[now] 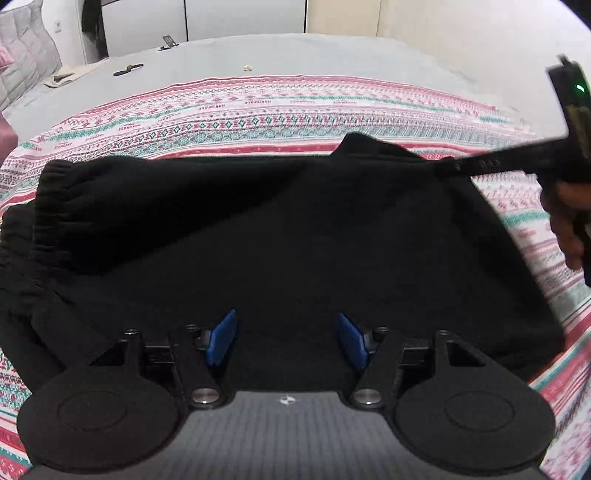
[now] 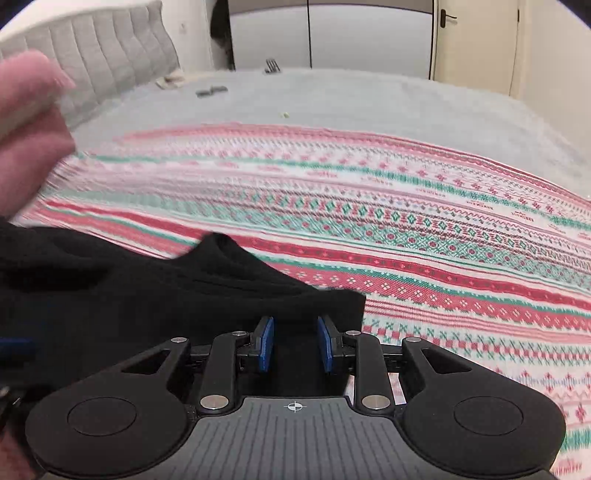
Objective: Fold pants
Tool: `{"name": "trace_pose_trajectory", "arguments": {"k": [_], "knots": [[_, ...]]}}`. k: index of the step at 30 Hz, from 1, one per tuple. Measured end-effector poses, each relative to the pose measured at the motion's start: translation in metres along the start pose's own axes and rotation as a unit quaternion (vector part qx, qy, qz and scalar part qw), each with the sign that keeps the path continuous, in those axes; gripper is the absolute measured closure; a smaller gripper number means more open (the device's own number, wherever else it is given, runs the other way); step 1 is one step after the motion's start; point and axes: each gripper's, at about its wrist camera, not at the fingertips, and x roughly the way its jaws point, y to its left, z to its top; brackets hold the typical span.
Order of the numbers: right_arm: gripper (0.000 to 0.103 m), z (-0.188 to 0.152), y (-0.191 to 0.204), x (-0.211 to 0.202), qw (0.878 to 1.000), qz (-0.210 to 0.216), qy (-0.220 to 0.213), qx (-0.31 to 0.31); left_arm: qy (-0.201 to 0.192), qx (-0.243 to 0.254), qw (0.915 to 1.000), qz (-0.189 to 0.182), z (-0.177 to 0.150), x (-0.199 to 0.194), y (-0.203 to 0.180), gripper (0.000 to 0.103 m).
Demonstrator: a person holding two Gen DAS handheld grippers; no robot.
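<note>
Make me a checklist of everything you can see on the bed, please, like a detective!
Surface: patterned blanket in pink, red and green stripes, spread over a grey bed cover.
Job's things: black pants lying folded on the blanket, elastic waistband at the left.
Clutter: a small dark object, a beige thing and a tiny pale crumb far off on the bed cover.
Grippers: left gripper open over the pants, blue fingers apart; right gripper open at the pants' edge, cloth between its fingers.
Cables: nothing seen.
Surroundings: grey padded headboard, white wardrobe doors, cream door.
</note>
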Motion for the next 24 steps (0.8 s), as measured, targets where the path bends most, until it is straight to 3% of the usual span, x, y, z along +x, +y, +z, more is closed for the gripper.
{"name": "trace_pose_trajectory", "arguments": {"k": [7, 11, 14, 17, 20, 24], "knots": [[0.079, -0.004, 0.003, 0.026, 0.999, -0.035, -0.012, 0.022, 0.006, -0.016, 0.9997, -0.017, 0.008, -0.001, 0.010, 0.028], [0.078, 0.003, 0.016, 0.016, 0.998, -0.067, -0.013, 0.012, -0.040, -0.072, 0.9966, -0.009, 0.029, -0.009, 0.045, 0.028], [0.073, 0.004, 0.023, -0.014, 0.998, -0.037, -0.046, 0.012, -0.073, -0.121, 0.9897, 0.023, 0.049, -0.011, 0.078, 0.028], [0.073, -0.001, 0.036, -0.043, 0.998, -0.010, -0.055, 0.002, -0.079, -0.176, 0.9811, 0.011, 0.059, 0.000, 0.111, 0.029], [0.073, -0.015, 0.058, -0.054, 0.999, 0.014, -0.035, -0.028, -0.056, -0.192, 0.9797, 0.016, 0.057, 0.020, 0.121, 0.034], [0.073, -0.044, 0.087, -0.042, 0.996, 0.022, 0.044, -0.078, -0.052, -0.149, 0.9860, 0.052, 0.057, 0.022, 0.102, 0.034]]}}
